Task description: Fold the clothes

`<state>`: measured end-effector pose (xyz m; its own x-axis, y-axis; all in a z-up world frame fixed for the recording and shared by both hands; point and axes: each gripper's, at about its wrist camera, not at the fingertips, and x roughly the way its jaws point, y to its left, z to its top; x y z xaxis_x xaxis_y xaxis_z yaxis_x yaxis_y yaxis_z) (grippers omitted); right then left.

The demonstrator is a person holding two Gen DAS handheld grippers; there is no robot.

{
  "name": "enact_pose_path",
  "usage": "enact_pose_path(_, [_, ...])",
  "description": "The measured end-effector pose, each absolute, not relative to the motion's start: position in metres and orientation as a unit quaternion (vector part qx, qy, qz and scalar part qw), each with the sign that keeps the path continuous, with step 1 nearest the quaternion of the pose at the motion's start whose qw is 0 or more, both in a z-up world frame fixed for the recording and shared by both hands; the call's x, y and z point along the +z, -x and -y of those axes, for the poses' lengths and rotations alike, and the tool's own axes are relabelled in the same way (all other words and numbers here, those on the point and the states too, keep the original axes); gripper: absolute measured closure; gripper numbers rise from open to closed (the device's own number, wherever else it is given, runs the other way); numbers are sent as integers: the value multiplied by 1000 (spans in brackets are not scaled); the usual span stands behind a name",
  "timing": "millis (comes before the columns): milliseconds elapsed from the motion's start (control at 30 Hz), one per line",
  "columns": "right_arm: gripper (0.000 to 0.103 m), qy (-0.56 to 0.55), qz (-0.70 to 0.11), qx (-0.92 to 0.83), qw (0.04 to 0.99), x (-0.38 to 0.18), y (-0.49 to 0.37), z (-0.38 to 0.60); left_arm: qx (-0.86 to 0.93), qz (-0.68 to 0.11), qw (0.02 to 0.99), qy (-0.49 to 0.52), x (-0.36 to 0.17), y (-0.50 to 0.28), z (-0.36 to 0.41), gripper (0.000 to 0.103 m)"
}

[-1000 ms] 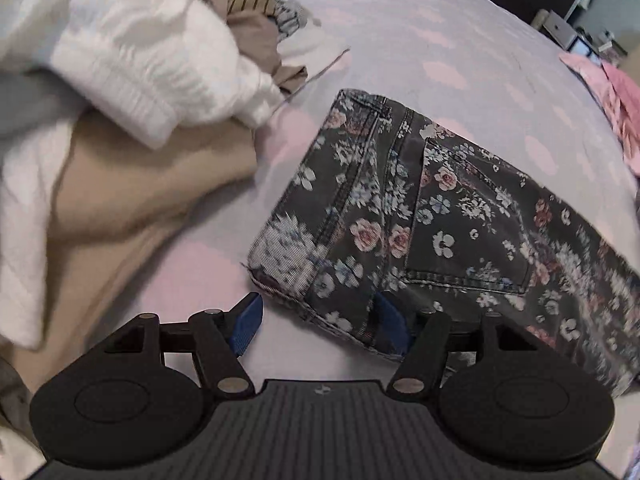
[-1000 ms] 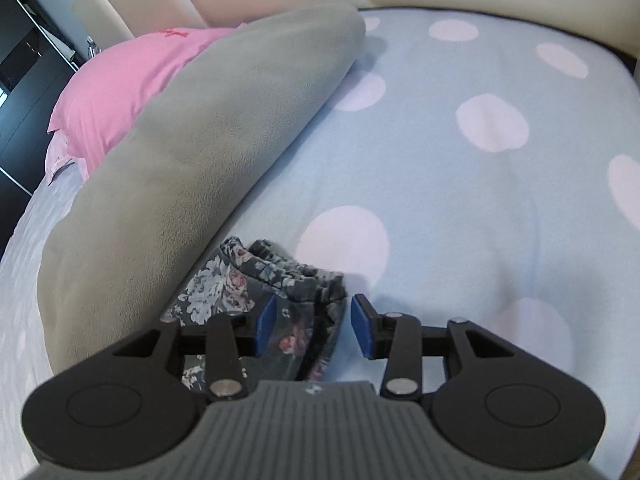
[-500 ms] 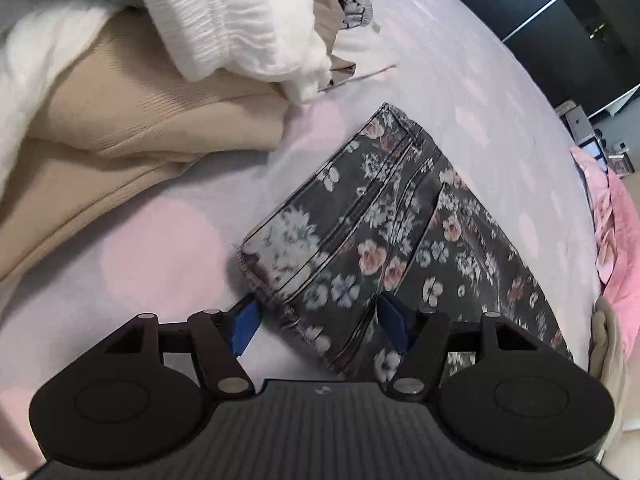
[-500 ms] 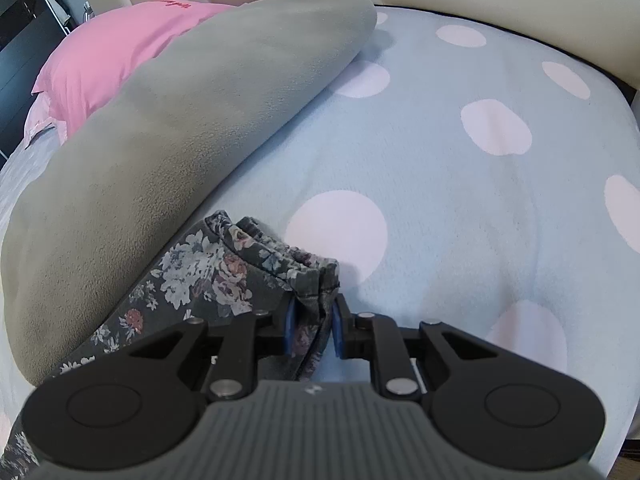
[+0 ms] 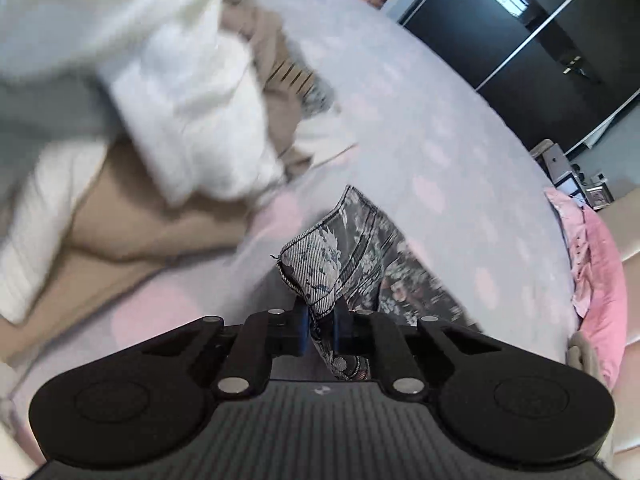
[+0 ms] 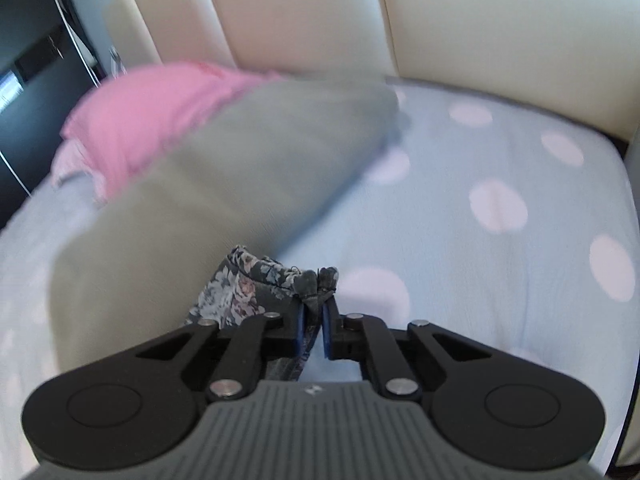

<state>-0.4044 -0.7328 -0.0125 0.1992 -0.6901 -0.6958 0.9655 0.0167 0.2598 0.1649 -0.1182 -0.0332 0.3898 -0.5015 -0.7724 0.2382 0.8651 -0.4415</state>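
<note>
Left wrist view, garment: floral denim trousers (image 5: 360,248), waistband corner lifted off the bed (image 5: 420,128), rest trailing down to the polka-dot sheet.
Left wrist view, fingers: left gripper (image 5: 321,320) just closed, clenched on the waistband corner, cloth bunched between the blue pads.
Left wrist view, handling: judged as medium-weight denim, limp but firmer than knitwear; seams and waistband likely the strongest places to take hold; not slippery, not fragile; long legs likely to drag and twist if raised unevenly.
Left wrist view, only here: pile of unfolded clothes (image 5: 168,112) in white, beige and grey just beside the trousers; dark wardrobe doors (image 5: 540,40) beyond the bed; pink pillow (image 5: 600,280) at the right edge.
Right wrist view, garment: hem end of the trousers (image 6: 256,284), raised a little above the sheet.
Right wrist view, fingers: right gripper (image 6: 314,326) just closed too, clamped on the doubled leg hems, frayed edges poking out above the pads.
Right wrist view, only here: long grey bolster (image 6: 224,184) close beside the hems; cream padded headboard (image 6: 400,12); pale dots on the blue sheet, sharper than in the other view.
Both views: heavy blur in the surroundings.
</note>
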Motion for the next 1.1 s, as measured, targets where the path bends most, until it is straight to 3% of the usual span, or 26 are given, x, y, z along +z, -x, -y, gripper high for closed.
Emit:
enact_pose_path(200, [94, -361, -211, -618, 665, 12, 422, 719, -231, -519, 818, 91, -5, -171, 105, 94])
enact_pose_path(433, [94, -449, -291, -627, 567, -31, 467, 715, -222, -565, 795, 26, -43, -152, 99, 94])
enact_pose_path(667, [94, -385, -366, -627, 570, -53, 453, 708, -218, -559, 798, -61, -67, -144, 121, 92])
enact_pose_path(833, [94, -405, -334, -626, 577, -47, 457, 709, -212, -553, 801, -92, -60, -138, 128, 81])
enact_pose_path(967, [94, -400, -296, -622, 606, -22, 453, 700, -201, -528, 813, -141, -50, -129, 133, 60])
enact_pose_path(1100, [94, -375, -247, -610, 653, 15, 446, 684, -184, -486, 839, -165, -33, -120, 133, 60])
